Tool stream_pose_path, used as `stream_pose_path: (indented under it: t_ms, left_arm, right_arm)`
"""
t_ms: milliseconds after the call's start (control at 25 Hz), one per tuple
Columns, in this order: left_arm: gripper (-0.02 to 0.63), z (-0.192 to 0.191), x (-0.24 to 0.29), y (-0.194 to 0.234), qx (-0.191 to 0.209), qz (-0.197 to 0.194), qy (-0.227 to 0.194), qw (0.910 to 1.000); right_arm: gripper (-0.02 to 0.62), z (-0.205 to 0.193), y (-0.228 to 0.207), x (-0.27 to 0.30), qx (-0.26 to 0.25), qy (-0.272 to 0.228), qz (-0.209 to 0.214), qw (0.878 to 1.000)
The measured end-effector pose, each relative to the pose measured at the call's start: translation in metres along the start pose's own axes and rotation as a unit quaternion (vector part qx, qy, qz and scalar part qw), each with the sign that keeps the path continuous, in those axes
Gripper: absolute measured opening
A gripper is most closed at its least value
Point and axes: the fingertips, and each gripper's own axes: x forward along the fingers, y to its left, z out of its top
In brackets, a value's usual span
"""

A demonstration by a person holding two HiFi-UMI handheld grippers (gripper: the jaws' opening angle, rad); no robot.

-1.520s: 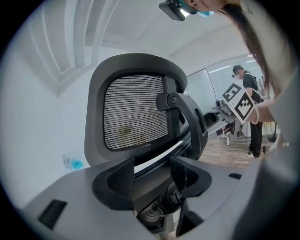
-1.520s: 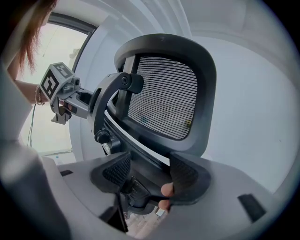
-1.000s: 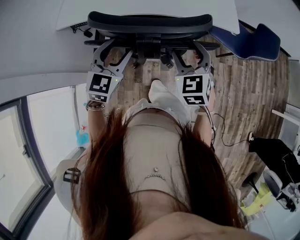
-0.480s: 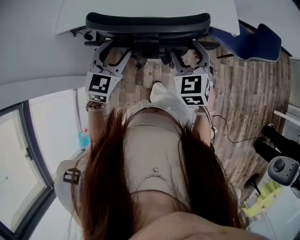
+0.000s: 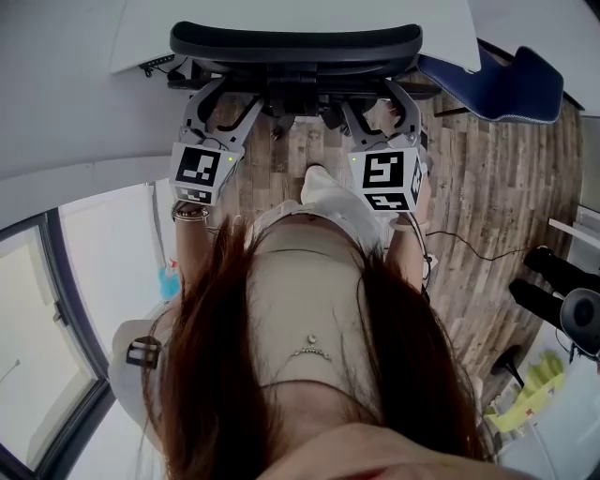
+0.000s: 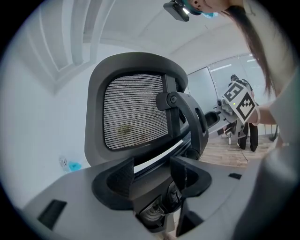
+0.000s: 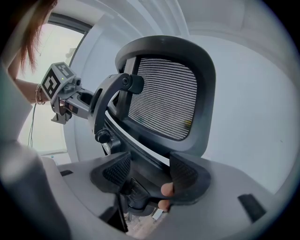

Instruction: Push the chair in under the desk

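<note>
Black mesh chair is hiding its seat under the counter; left hand-held gripper and right hand-held gripper are gaping astride its frame.

A weathered wood-plank floor stretches to the right, and a thin black cable trails across it. A dark blue padded seat stands at the upper right. A small turquoise bottle sits left, near the glass wall.
</note>
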Motion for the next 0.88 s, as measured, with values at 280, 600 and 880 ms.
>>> stream_pose_path:
  t_ms: [280,600,880]
  left_arm:
    - [0.236,0.0,0.003,0.008,-0.001,-0.004,-0.007,1.0]
    - [0.236,0.001,0.015,0.016,0.001,-0.006,-0.01,0.9999]
    - [0.237,0.001,0.025,0.023,0.0,-0.005,-0.013,0.9999]
  right_arm:
    - [0.268,0.003,0.0,0.005,0.002,0.003,-0.005,1.0]
    - [0.268,0.008,-0.005,0.016,0.002,-0.005,-0.007,1.0]
    - [0.268,0.01,-0.011,0.024,0.001,-0.002,-0.011,1.0]
